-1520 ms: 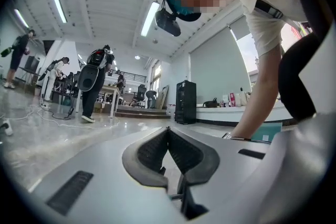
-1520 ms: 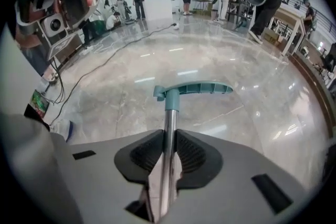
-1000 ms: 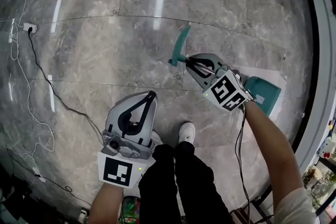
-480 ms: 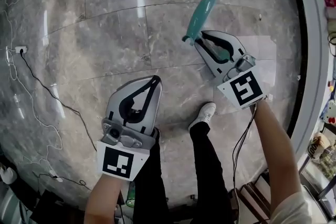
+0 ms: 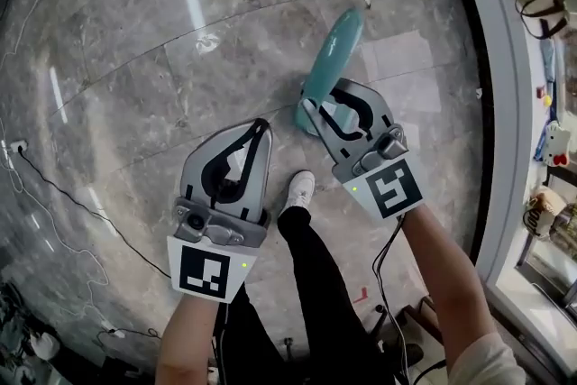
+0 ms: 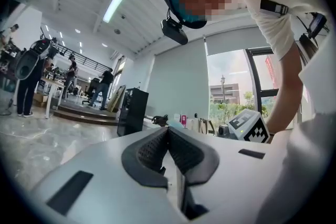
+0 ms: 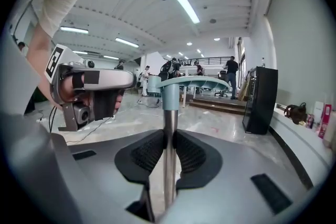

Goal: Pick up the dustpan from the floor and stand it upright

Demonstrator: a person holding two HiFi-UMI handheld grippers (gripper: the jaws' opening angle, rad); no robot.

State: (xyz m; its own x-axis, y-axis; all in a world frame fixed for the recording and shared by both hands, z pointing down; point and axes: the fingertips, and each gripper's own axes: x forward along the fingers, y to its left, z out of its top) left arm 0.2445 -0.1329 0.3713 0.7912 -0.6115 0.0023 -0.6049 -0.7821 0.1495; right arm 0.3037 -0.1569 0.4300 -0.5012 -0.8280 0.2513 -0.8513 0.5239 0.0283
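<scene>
Change: right gripper (image 7: 169, 139) and dustpan (image 5: 332, 54) have drawn closer to left gripper (image 6: 168, 136).
Right jaws: pinching the dustpan's metal shaft (image 7: 169, 113).
Left jaws: pressed together, nothing between.
Dustpan: teal end projects beyond right jaws, above marble floor (image 5: 135, 59), just ahead of person's shoe (image 5: 300, 191).

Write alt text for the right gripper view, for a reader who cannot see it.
The right tool is clamped on the metal shaft of a teal dustpan, which rises straight ahead between its jaws. Behind lie a glossy floor and a black cabinet.
</scene>
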